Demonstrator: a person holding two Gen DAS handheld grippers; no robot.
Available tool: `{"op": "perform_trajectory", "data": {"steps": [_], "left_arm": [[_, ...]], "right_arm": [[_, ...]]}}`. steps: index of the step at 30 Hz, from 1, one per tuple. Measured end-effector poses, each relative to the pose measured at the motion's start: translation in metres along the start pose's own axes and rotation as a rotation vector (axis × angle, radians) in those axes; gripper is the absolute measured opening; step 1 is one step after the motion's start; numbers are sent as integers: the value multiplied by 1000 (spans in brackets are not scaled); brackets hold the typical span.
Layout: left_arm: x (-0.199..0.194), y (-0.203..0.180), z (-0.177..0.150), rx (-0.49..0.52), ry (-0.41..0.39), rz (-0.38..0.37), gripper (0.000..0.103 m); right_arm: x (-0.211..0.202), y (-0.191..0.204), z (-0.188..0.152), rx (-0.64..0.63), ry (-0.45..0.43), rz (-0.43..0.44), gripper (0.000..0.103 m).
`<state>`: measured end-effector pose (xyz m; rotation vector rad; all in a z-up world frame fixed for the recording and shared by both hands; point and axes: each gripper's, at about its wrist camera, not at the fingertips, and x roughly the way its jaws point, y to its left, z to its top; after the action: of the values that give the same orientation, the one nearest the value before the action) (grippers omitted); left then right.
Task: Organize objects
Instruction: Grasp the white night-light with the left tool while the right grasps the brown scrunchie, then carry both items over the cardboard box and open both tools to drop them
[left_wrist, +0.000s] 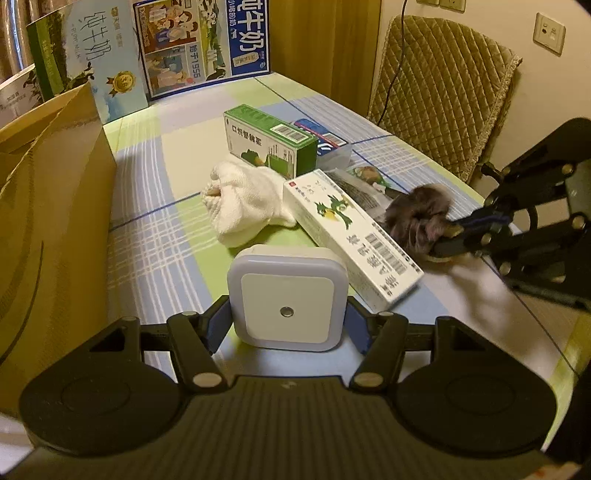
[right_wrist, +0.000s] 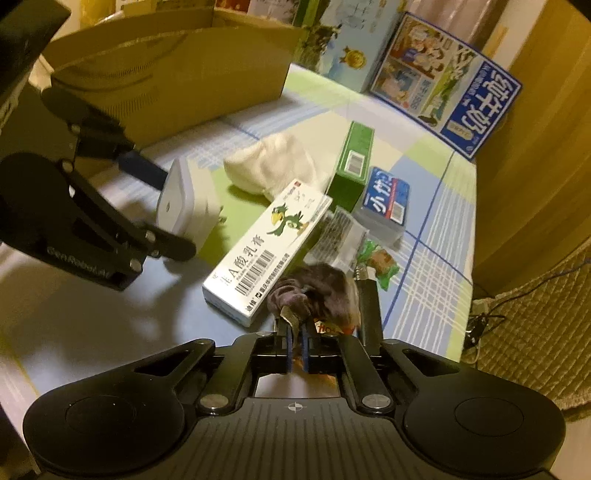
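My left gripper (left_wrist: 289, 326) is shut on a white square night light (left_wrist: 288, 295), one blue pad on each side of it. From the right wrist view the same night light (right_wrist: 184, 206) sits tilted in the left gripper (right_wrist: 166, 210), just above the tablecloth. My right gripper (right_wrist: 295, 332) is shut on a dark fuzzy scrunchie (right_wrist: 317, 288), next to the near end of a long white medicine box (right_wrist: 266, 247). In the left wrist view the right gripper (left_wrist: 452, 236) holds that scrunchie (left_wrist: 417, 214) beside the white box (left_wrist: 351, 236).
A white sock (left_wrist: 243, 199), a green box (left_wrist: 269, 140), a blue pack (left_wrist: 328, 144) and snack packets (right_wrist: 380, 262) lie mid-table. An open cardboard box (left_wrist: 48, 221) stands at the left. Milk cartons (left_wrist: 203, 40) line the back. A padded chair (left_wrist: 443, 92) stands beyond the right edge.
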<state>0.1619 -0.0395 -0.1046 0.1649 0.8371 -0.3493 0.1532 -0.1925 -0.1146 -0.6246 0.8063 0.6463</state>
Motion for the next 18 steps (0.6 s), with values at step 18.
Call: {"op": "perform_trajectory", "data": {"steps": [18], "left_arm": [[-95, -4, -18, -69, -32, 3, 60]], "right_arm": [[-90, 25, 12, 116, -104, -8, 1]]}}
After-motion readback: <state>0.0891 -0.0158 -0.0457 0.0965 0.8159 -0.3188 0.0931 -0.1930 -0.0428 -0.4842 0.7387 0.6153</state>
